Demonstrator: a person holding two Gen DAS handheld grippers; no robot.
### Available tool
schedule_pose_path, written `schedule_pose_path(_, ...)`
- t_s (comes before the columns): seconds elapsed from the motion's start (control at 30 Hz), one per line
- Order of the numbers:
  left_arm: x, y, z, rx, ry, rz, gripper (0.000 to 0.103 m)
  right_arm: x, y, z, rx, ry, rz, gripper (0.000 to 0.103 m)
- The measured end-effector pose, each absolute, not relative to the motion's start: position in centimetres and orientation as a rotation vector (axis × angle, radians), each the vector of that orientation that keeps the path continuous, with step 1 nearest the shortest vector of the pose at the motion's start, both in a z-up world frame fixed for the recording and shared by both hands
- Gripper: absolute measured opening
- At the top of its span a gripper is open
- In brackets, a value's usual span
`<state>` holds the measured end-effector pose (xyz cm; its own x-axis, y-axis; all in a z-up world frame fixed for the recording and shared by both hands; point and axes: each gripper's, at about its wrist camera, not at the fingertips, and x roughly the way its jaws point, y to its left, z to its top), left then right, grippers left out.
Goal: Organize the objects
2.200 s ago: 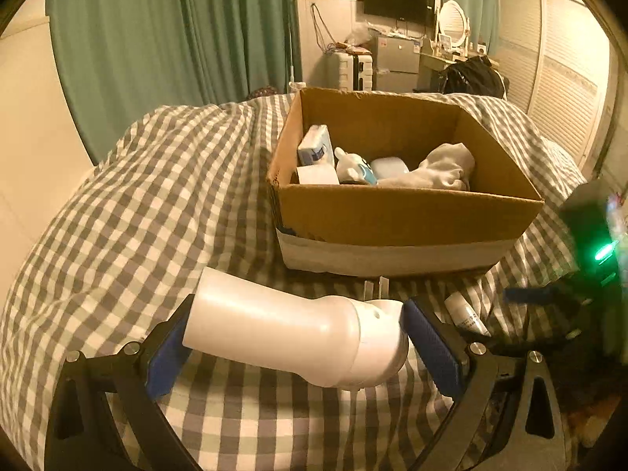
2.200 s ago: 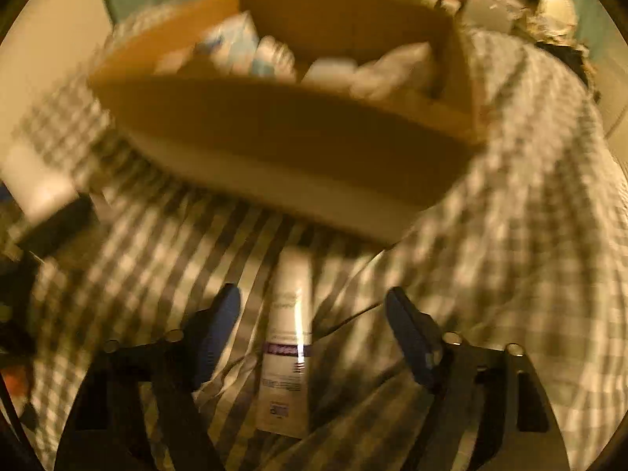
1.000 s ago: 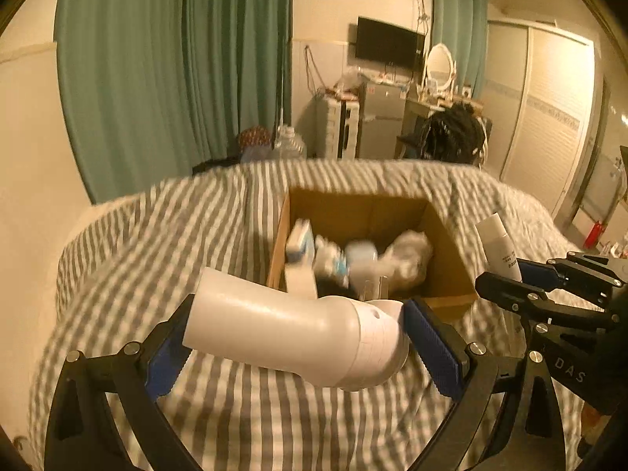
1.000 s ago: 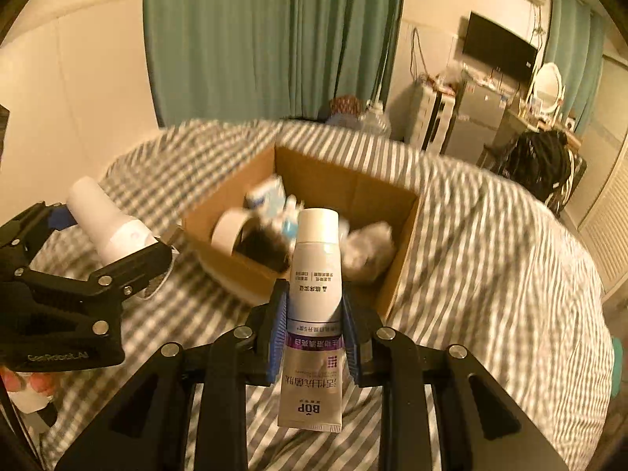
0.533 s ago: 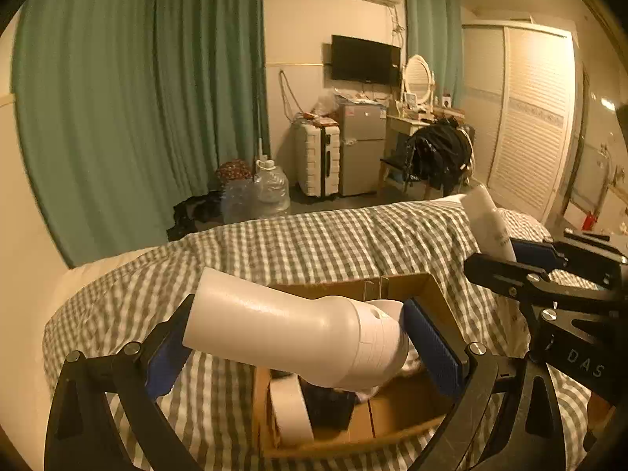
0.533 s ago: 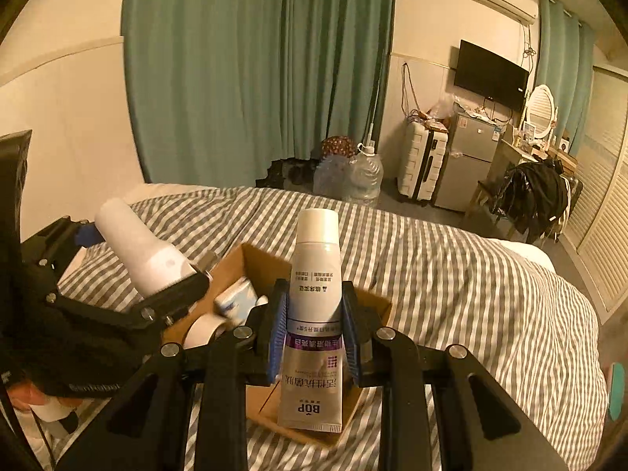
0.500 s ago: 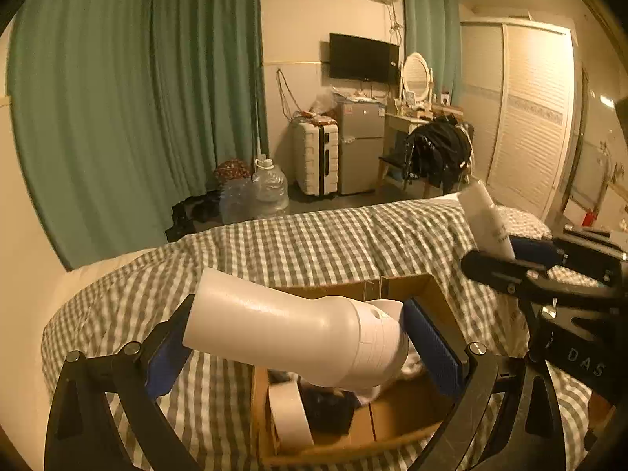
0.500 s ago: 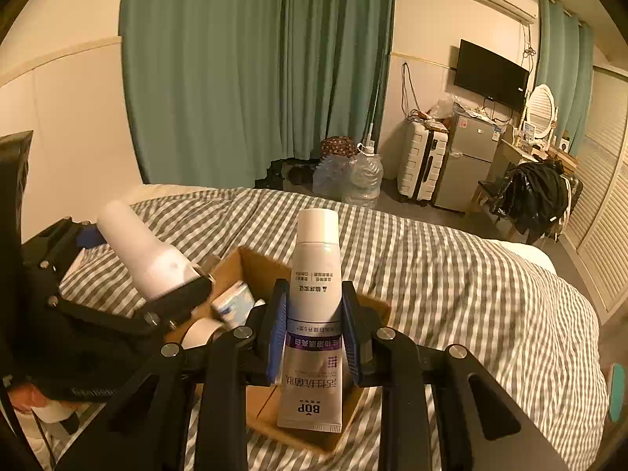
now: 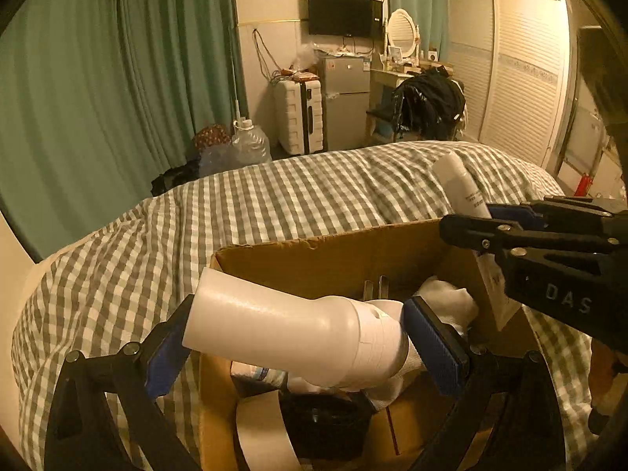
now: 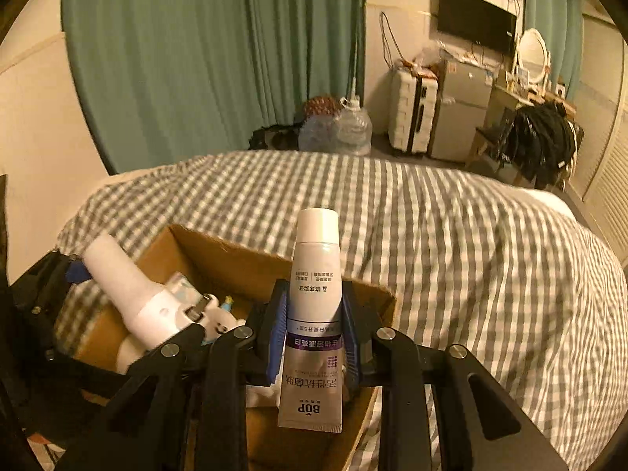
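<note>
A white hair dryer [image 9: 298, 333] is clamped crosswise between the blue pads of the left gripper [image 9: 298, 343] and is held above the open cardboard box [image 9: 333, 259]. A white tube [image 10: 316, 314], cap upward, is pinched between the pads of the right gripper [image 10: 314, 337] over the right side of the same box. The box is set on a bed with a checked cover [image 10: 451, 243]. A roll of tape [image 9: 263, 431], white cloth [image 9: 447, 306] and a small carton [image 10: 180, 286] are seen inside the box.
</note>
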<state>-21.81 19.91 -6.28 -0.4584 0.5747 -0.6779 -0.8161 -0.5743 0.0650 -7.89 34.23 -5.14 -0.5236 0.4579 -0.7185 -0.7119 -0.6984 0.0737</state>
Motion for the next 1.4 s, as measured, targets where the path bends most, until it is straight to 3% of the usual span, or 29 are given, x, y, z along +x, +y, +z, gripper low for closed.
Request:
schedule_pose_path(0.43,-21.5,19.6,-7.2,-0.808,0.463,2.038,0.103,-7.0,34.9,-5.8,-0.886,0.545,2.242,0.026)
schedule_pose_path(0.53,-21.6,19.6,-7.2,-0.804,0.47,2.043,0.103,-6.8,34.7,-5.6,-0.867,0.55,2.249,0.042)
schedule_pose_path(0.67,-21.5,19.4,-7.0,-0.801,0.469,2.048,0.103,-6.7,34.5,-5.2,-0.856,0.54,2.271,0.045)
schedule_pose_path(0.77,-21.6,19.2,-6.9,-0.802,0.459,2.048,0.103,-6.7,34.4,-4.9,-0.847,0.536,2.268,0.054)
schedule_pose_path(0.93,-21.6,18.7,-6.2,-0.821,0.441,2.054,0.103,-6.3,33.9,-4.3,-0.843,0.53,2.258,0.054)
schedule_pose_path(1.23,-19.4,16.5,-0.5,-0.727,0.391,2.095,0.103,-3.0,30.8,1.2,-0.719,0.475,2.266,0.066)
schedule_pose_path(1.4,-17.6,14.4,3.0,-0.652,0.367,2.128,0.103,-1.1,28.5,4.9,-0.632,0.426,2.264,0.079)
